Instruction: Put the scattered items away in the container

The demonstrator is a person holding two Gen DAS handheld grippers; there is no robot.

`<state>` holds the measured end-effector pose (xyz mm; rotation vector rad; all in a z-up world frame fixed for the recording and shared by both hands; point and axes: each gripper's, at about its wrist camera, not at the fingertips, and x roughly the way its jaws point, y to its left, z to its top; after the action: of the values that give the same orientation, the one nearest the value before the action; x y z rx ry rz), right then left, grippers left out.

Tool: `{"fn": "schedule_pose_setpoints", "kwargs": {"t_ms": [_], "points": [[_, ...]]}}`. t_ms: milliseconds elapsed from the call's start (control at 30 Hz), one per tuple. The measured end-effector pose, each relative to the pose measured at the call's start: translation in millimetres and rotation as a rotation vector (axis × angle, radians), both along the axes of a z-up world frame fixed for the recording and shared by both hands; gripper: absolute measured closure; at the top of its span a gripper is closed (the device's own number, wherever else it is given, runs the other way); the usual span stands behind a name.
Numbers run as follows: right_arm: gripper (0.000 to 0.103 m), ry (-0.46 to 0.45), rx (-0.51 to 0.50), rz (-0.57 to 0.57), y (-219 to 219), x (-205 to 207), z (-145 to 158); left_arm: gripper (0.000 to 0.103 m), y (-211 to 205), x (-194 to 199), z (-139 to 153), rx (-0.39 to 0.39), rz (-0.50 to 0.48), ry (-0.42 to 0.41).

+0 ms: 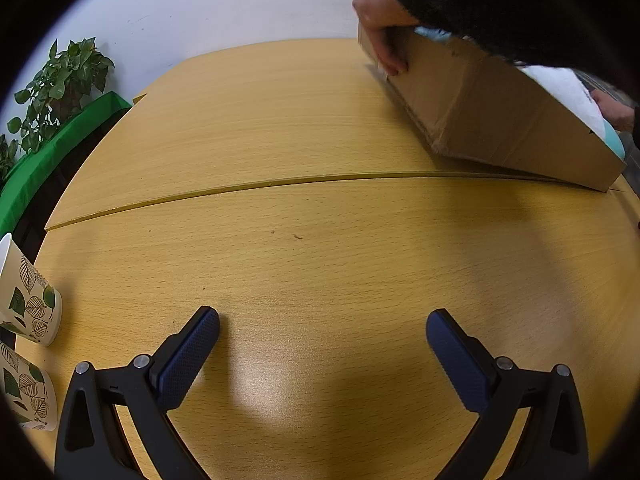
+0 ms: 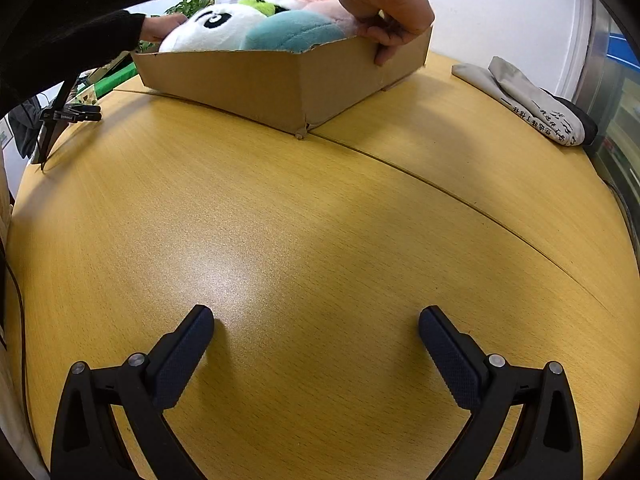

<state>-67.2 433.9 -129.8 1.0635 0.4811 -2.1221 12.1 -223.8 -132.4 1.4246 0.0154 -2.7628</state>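
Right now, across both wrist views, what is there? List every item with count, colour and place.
cardboard box: 1, brown, far side of table, held by two bare hands
plush toys: several, white, teal, pink, green, inside box
paper cups: 2, white with leaf print, table's left edge
folded cloth bag: 1, grey, far right
potted plant: 1, green, beyond table
wooden table: 1, yellow
left gripper: open, empty
right gripper: open, empty

Black gripper arms carry silver screws and dark-blue textured fingers [image 1: 188, 360]; bare hands [image 2: 394, 14] wear fuzzy black sleeves [image 1: 500, 0].
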Motion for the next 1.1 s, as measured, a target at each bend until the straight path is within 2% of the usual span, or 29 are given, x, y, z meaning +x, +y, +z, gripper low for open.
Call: {"fn": "schedule_pose_setpoints", "kwargs": {"t_ms": [1100], "points": [[0.000, 0.002, 0.001, 0.000, 2.1, 2.4, -3.2, 0.000, 4.0, 1.8, 1.4, 0.000, -0.001, 0.000]]}}
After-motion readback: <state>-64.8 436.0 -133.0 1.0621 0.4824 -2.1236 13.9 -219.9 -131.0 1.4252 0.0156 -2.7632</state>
